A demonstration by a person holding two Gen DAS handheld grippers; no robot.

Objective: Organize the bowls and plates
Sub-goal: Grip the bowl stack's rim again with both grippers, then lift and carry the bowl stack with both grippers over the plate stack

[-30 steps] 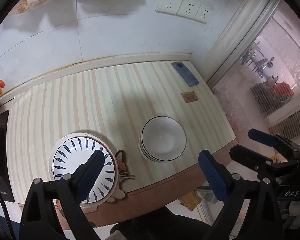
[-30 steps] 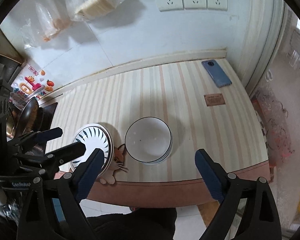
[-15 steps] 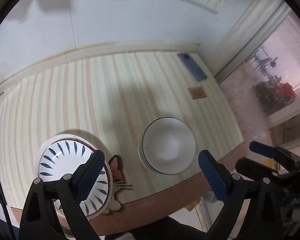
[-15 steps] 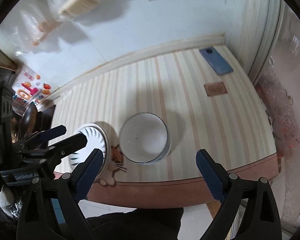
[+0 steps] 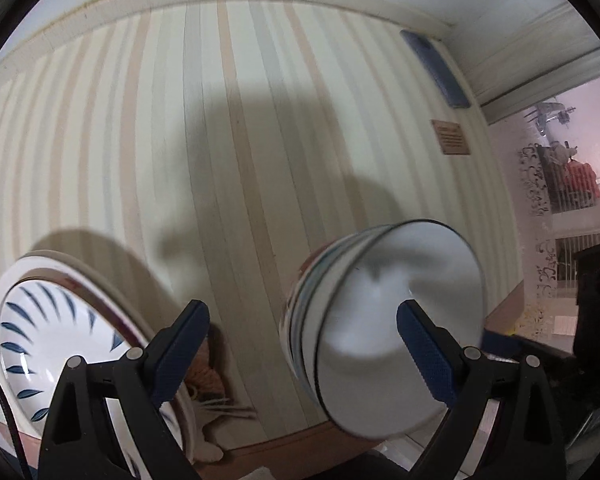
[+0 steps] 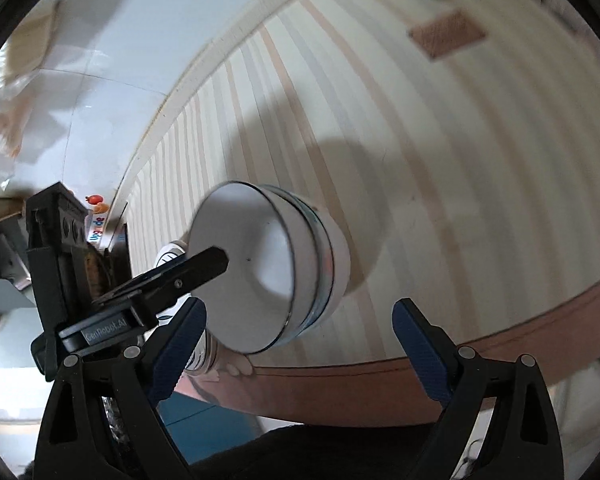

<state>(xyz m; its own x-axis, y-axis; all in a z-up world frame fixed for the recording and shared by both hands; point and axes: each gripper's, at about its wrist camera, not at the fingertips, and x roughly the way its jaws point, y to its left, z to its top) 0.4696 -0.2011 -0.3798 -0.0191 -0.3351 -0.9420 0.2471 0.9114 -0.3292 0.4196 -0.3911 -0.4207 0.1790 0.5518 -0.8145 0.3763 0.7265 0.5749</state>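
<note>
White bowls (image 5: 384,320), nested in a stack with thin dark rims, sit near the front edge of the striped table (image 5: 228,128), and just to their left lies the plate (image 5: 56,344) with blue leaf marks, resting partly on a cat-shaped mat (image 5: 208,388). Both claws are wide open and hold nothing. The left gripper (image 5: 302,346) is low over the table, its right finger in front of the top bowl's mouth and its left finger over the plate's near rim; the right gripper (image 6: 298,344) hangs beside the stack from the other side. The step in hand looks like taking hold of the bowls. To do it well, I would set one finger inside the top bowl's wall and one outside, close squarely on the rim, and keep the stack level so the nested bowls do not slip or knock the plate. The blur makes the exact contact hard to tell. Compared with half a second ago, both cameras have dropped much nearer the table: the bowls and plate loom far larger, the wall sockets have left the view, and the phone (image 5: 436,68) and brown card (image 5: 451,137) sit toward the edge.
</note>
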